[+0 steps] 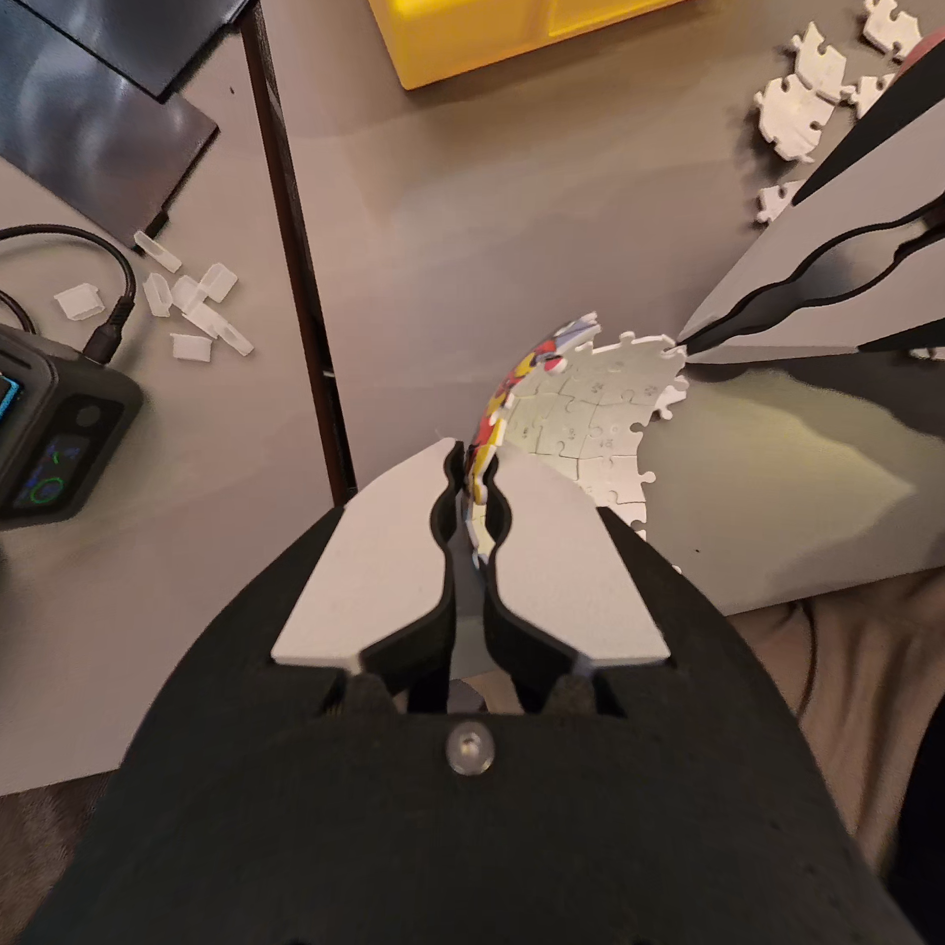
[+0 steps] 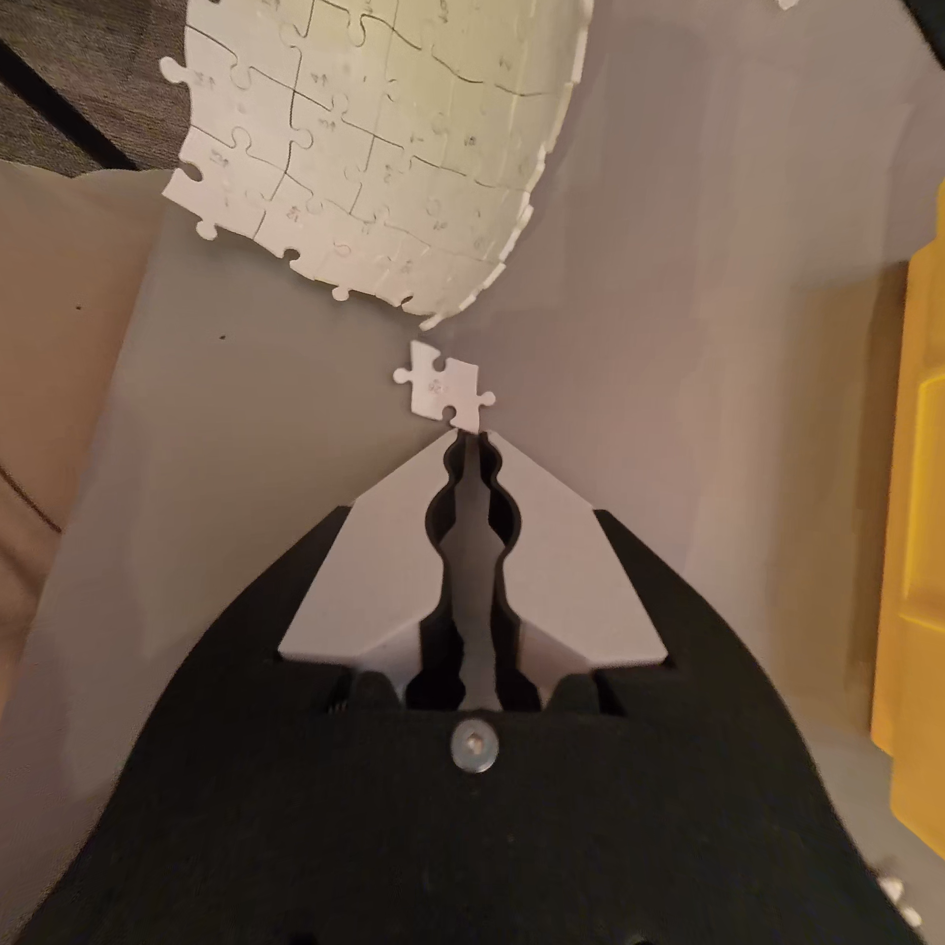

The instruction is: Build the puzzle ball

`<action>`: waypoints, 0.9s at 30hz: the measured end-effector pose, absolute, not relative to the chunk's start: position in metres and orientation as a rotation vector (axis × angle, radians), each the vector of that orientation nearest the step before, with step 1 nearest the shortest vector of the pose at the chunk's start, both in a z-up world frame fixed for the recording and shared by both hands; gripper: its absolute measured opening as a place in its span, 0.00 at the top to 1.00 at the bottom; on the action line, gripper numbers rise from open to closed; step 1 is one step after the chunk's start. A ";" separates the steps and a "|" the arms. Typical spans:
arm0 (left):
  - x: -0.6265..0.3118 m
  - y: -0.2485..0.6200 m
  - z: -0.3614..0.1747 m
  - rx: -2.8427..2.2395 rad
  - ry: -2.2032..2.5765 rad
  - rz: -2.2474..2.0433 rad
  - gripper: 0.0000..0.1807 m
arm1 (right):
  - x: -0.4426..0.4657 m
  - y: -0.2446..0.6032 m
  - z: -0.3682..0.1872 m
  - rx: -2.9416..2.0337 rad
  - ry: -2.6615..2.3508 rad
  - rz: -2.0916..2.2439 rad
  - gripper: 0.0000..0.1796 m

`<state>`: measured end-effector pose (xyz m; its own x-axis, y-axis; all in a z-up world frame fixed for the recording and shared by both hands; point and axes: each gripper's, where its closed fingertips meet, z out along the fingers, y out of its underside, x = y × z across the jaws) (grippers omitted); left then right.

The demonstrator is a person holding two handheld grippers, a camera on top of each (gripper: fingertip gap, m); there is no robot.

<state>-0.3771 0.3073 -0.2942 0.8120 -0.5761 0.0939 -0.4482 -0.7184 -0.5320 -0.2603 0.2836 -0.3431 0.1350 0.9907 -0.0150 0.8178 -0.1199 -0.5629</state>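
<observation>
A partly built puzzle ball shell (image 1: 588, 419) is held on edge above the grey table (image 1: 460, 230); its white inside faces the camera and its coloured outside shows along the left rim. My left gripper (image 1: 473, 455) is shut on the shell's lower rim. My right gripper (image 2: 471, 433) is shut on one corner of a single white puzzle piece (image 2: 442, 388), held just below the shell's lower edge (image 2: 368, 153) and apart from it. In the left wrist view the right gripper (image 1: 682, 350) comes in from the right, with its tip at the shell's upper right rim.
Several loose white puzzle pieces (image 1: 803, 97) lie at the back right of the table. A yellow bin (image 1: 486, 36) stands at the back, also at right in the right wrist view (image 2: 915, 486). Left lie a black device with a cable (image 1: 51, 424), small clear caps (image 1: 189, 301) and dark panels (image 1: 87, 102). Spacing between my two grippers at the tips: around 12 centimetres.
</observation>
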 end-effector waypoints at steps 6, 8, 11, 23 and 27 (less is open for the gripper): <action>-0.380 0.316 -0.292 -2.511 0.798 -0.326 0.97 | -0.264 0.293 -0.343 -1.994 -1.732 0.537 0.98; -0.380 0.318 -0.291 -2.514 0.807 -0.320 0.97 | -0.266 0.296 -0.343 -1.993 -1.734 0.535 0.99; -0.379 0.318 -0.292 -2.519 0.815 -0.325 0.97 | -0.267 0.296 -0.343 -1.990 -1.742 0.536 0.99; -0.381 0.318 -0.297 -2.537 0.824 -0.312 0.97 | -0.266 0.278 -0.337 -2.008 -1.721 0.598 0.98; -0.379 0.317 -0.297 -2.539 0.835 -0.306 0.97 | -0.268 0.275 -0.341 -2.014 -1.725 0.597 0.98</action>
<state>-0.3786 0.3173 -0.2970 0.7922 -0.6063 0.0689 -0.5070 -0.7169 -0.4786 -0.2676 0.2749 -0.3412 0.1375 0.9892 -0.0503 0.8087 -0.1414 -0.5710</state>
